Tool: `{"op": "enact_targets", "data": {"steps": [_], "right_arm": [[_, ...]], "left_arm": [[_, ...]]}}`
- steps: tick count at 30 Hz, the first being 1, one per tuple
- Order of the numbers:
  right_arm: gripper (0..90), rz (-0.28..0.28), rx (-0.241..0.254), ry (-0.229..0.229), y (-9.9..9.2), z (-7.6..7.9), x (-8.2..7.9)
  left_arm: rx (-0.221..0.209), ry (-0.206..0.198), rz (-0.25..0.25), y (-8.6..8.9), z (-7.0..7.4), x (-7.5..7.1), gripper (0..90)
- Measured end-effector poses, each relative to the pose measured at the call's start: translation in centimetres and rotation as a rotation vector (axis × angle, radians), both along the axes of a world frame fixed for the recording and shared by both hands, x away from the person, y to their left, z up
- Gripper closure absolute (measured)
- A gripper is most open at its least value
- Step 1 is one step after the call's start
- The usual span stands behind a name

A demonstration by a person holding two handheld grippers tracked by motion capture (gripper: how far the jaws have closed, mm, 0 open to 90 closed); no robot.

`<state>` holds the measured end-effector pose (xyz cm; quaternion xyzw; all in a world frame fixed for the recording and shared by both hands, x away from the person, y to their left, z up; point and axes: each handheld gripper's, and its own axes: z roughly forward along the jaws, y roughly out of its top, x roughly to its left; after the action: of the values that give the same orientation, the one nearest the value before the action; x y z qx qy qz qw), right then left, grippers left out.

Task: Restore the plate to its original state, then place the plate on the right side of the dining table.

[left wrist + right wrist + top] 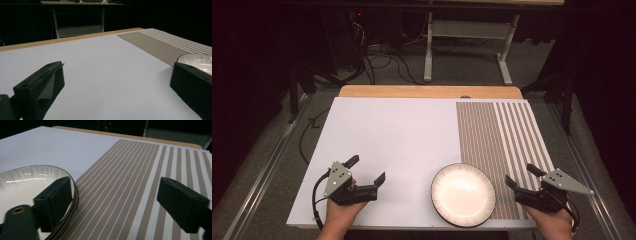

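Plate (pixel 463 194) rim half-hidden behind right gripper (pixel 120 205) jaw.

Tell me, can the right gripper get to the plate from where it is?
Probably yes. The right gripper sits open just beside the plate, on the striped mat, and nothing lies between them. In the right gripper view the plate's rim is already next to one jaw.

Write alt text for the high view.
A person's hands hold two open grippers, left and right, at the near edge of a white table. An empty white plate sits between them, overlapping a brown striped mat on the right.
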<state>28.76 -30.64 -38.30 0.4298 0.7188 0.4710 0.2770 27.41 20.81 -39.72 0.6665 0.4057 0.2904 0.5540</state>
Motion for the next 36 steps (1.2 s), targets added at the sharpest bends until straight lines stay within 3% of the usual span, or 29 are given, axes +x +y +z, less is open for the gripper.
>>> {"op": "enact_targets", "data": {"steps": [3, 18, 22, 27, 28, 29, 31, 36], "right_arm": [[6.1, 0.006, 0.031, 0.015, -0.4, -0.1, 0.3], [8.5, 0.024, 0.026, -0.006, -0.2, 0.2, 0.3], [23.5, 0.030, 0.023, -0.009, -0.2, 0.3, 0.0], [52.6, 0.079, 0.029, -0.005, -0.3, 0.7, -0.4], [52.6, 0.079, 0.029, -0.005, -0.3, 0.7, -0.4], [62.6, 0.085, 0.038, 0.001, -0.3, 0.9, -0.5], [65.1, 0.095, 0.043, 0.008, -0.3, 0.9, -0.5], [84.1, 0.163, 0.001, 0.038, 0.1, 0.7, -0.8]], "left_arm": [[0.010, 0.005, -0.013, -0.1, 0.1, 0.0, 0.2], [0.019, 0.038, -0.018, 0.2, 0.0, 0.1, 0.2], [0.035, 0.024, -0.035, -0.2, 0.2, -0.1, 0.2], [0.033, 0.009, -0.041, -0.3, 0.4, -0.1, 0.2], [0.032, 0.013, -0.043, -0.3, 0.4, -0.1, 0.2], [0.024, 0.011, -0.040, -0.3, 0.4, -0.2, 0.2], [0.022, 0.011, -0.035, -0.2, 0.5, -0.2, 0.2], [0.014, 0.022, -0.029, 0.0, 0.4, -0.1, 0.2]]}}
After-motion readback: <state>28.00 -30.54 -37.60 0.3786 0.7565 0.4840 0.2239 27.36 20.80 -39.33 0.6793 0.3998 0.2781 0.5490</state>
